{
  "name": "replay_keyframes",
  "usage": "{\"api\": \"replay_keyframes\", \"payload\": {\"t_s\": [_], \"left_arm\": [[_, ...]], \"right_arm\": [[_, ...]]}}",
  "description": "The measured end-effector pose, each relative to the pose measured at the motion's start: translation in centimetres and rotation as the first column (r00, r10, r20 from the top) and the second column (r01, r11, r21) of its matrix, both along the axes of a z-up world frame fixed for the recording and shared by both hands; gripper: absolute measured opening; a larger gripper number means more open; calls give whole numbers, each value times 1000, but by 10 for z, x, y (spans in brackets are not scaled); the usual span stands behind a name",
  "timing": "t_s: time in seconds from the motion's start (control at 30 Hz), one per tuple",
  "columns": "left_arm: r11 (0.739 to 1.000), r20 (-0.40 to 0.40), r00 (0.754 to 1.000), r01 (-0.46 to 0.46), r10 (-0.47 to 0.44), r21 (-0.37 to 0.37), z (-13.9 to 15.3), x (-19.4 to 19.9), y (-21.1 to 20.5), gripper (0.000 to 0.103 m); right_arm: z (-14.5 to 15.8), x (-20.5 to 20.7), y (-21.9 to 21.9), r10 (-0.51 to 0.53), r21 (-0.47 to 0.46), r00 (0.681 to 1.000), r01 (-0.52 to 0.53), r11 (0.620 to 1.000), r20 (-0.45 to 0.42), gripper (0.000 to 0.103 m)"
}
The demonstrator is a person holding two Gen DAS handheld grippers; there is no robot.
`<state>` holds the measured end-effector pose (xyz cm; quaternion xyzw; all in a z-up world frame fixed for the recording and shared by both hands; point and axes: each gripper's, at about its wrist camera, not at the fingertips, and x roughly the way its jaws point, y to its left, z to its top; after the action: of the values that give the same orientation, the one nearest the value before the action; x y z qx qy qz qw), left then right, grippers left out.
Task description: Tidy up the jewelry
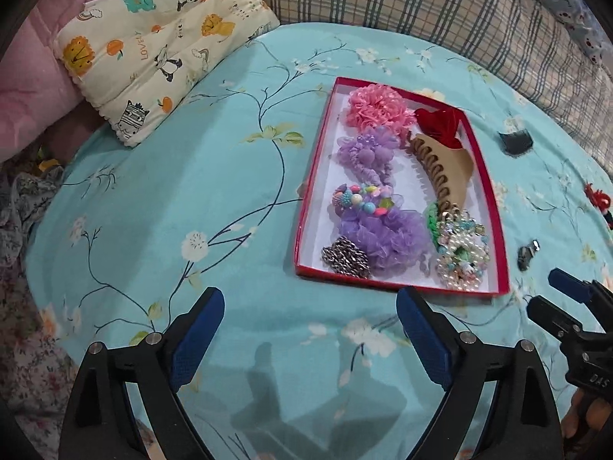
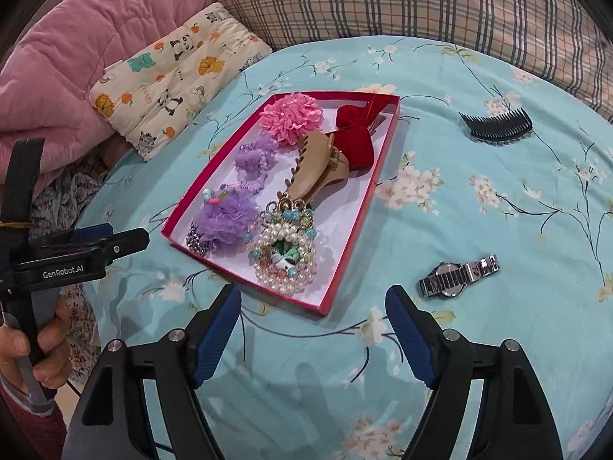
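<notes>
A red-rimmed box (image 1: 314,176) (image 2: 337,291) lies on the blue floral sheet. It holds a pink scrunchie (image 1: 377,105) (image 2: 291,117), purple scrunchies (image 1: 379,237) (image 2: 228,216), a tan claw clip (image 1: 448,168) (image 2: 314,168), a red bow (image 1: 436,120) (image 2: 354,140), a pearl bracelet (image 1: 461,255) (image 2: 285,257) and a metal chain (image 1: 346,258). A silver watch (image 2: 458,276) (image 1: 528,253) and a black comb (image 2: 496,124) (image 1: 515,140) lie on the sheet right of the box. My left gripper (image 1: 310,310) is open and empty, just before the box's near left corner. My right gripper (image 2: 314,306) is open and empty at the box's near right corner.
A cartoon-print pillow (image 1: 161,46) (image 2: 172,73) and a pink quilt (image 2: 76,53) lie far left. Plaid bedding (image 1: 440,4) (image 2: 402,0) runs along the back. A small red item (image 1: 597,199) lies at the right edge. The bed's edge drops off at the left.
</notes>
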<state>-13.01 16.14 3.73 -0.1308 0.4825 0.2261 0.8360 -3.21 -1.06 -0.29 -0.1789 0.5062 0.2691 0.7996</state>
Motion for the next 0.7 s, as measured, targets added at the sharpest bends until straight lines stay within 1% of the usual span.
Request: {"api": "replay_keyframes", "payload": {"t_s": [0.13,0.2,0.33,0.47,0.7], "left_arm": [[999,6,1000,18,-18,30,10,-10,-8,92],[999,-3,1000,28,-28,35,12,-14,-12,93],[998,3,999,41,-41,51,20,-19,-19,93],[996,6,999,47,-47,72,28,-19,-23,93],[992,-4,998,58,-58,111,30,-10,-27,93]], "right_arm": [[3,-5,-1,14,-6,1000,-14,1000,-2,80],[5,-8,0,19,-5,1000,-19,1000,-11,80],[10,-12,3,42,-10,999,-42,999,-12,82],[14,-13,7,58,-18,998,-58,998,-18,84],[22,-7,17,85,-38,996,-86,996,-21,85]]}}
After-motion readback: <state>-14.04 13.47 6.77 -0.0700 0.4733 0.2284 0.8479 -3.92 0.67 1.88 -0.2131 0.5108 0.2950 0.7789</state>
